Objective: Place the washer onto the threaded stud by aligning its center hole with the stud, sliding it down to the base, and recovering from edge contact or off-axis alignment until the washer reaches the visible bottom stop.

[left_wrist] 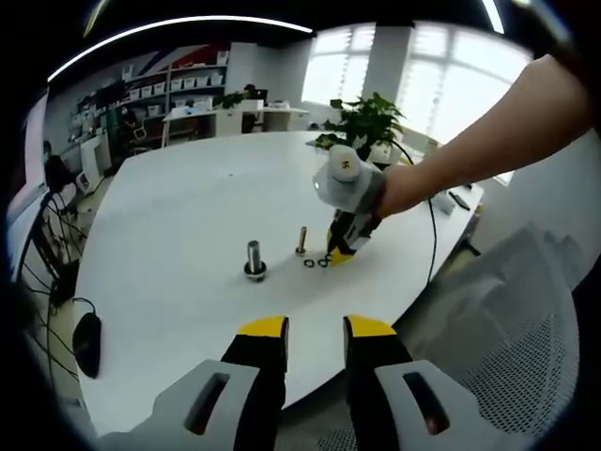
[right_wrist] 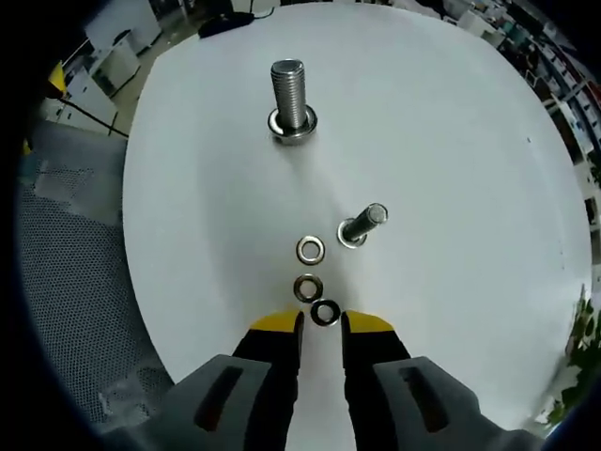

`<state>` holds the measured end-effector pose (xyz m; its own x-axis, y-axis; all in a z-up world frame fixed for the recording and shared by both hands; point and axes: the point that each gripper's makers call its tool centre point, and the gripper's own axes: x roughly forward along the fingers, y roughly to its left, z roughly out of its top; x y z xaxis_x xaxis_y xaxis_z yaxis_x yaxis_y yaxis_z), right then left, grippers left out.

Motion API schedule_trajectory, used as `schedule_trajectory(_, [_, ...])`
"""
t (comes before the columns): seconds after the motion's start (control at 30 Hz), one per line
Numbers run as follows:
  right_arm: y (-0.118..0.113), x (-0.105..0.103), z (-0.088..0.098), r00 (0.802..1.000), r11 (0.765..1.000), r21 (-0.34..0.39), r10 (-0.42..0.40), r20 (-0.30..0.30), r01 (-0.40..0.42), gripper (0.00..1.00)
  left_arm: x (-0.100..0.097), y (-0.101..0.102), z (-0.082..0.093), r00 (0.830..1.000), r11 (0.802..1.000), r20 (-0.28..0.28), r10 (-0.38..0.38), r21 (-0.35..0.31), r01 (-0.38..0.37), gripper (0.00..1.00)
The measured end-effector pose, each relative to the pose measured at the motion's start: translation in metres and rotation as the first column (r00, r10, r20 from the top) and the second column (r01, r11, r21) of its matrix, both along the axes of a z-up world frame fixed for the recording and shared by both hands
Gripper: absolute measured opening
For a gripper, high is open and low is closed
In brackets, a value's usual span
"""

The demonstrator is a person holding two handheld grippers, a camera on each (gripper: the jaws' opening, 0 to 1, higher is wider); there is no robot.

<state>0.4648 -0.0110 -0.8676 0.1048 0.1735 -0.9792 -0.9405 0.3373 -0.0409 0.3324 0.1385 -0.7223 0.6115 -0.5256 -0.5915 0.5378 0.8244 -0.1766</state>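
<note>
Three washers lie in a row on the white table (right_wrist: 451, 141): a pale one (right_wrist: 311, 250), a darker one (right_wrist: 306, 287) and a black one (right_wrist: 325, 312). The black washer lies flat just ahead of my right gripper (right_wrist: 322, 324), whose yellow-tipped jaws stand open on either side of it. A small stud (right_wrist: 362, 225) stands to the right of the row. Farther off is a large threaded stud (right_wrist: 291, 94) on a wide base. In the left gripper view, my left gripper (left_wrist: 315, 329) hangs open and empty before the table edge, facing the large stud (left_wrist: 254, 258), the small stud (left_wrist: 301, 241) and the right gripper (left_wrist: 343, 242).
A person's hand and forearm (left_wrist: 470, 155) hold the right gripper from the right. A mesh chair (left_wrist: 507, 329) stands by the table edge, with a black mouse (left_wrist: 86, 343) at the left. A potted plant (left_wrist: 371, 117) and a cable sit at the far side.
</note>
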Motion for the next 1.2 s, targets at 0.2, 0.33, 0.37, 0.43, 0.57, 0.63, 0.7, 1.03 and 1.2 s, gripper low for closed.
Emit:
schedule_trajectory(0.2, [0.001, -0.002, -0.001, 1.000, 1.000, 0.000, 0.009, -0.011, -0.009, 0.17, 0.000, 0.000, 0.000, 1.000, 1.000, 0.001, 0.002, 0.000, -0.002, 0.21])
schedule_trajectory(0.33, [0.002, -0.005, -0.001, 1.000, 1.000, 0.003, 0.019, -0.017, -0.019, 0.17, -0.001, 0.000, 0.000, 1.000, 1.000, 0.000, 0.002, -0.001, -0.002, 0.21])
schedule_trajectory(0.37, [0.002, -0.005, -0.001, 1.000, 1.000, 0.004, 0.020, -0.019, -0.019, 0.17, -0.001, 0.000, 0.000, 1.000, 1.000, 0.000, 0.001, -0.001, -0.001, 0.21])
schedule_trajectory(0.43, [0.002, -0.007, -0.001, 0.999, 1.000, 0.005, 0.026, -0.023, -0.026, 0.18, -0.001, 0.000, 0.000, 1.000, 1.000, -0.001, 0.000, -0.002, 0.000, 0.21])
schedule_trajectory(0.57, [0.002, -0.011, -0.001, 0.998, 0.999, 0.007, 0.049, -0.030, -0.049, 0.19, -0.001, 0.000, 0.000, 1.000, 1.000, -0.001, -0.003, -0.001, 0.003, 0.21])
schedule_trajectory(0.63, [0.002, -0.012, -0.001, 0.998, 0.998, 0.012, 0.057, -0.032, -0.057, 0.21, -0.001, 0.000, 0.000, 1.000, 1.000, 0.000, -0.003, -0.001, 0.003, 0.21])
schedule_trajectory(0.7, [0.002, -0.011, -0.002, 0.997, 0.998, 0.014, 0.069, -0.033, -0.069, 0.21, -0.001, 0.000, 0.000, 1.000, 1.000, 0.000, -0.003, -0.002, 0.003, 0.21])
schedule_trajectory(1.03, [0.003, -0.012, -0.001, 0.993, 0.993, -0.016, 0.113, -0.034, -0.114, 0.19, -0.002, -0.001, -0.001, 1.000, 1.000, -0.004, -0.007, 0.000, 0.007, 0.21])
schedule_trajectory(1.2, [0.004, -0.009, -0.003, 0.994, 0.992, -0.072, 0.096, -0.053, -0.100, 0.18, -0.002, -0.001, -0.001, 1.000, 1.000, -0.005, -0.010, 0.002, 0.010, 0.21])
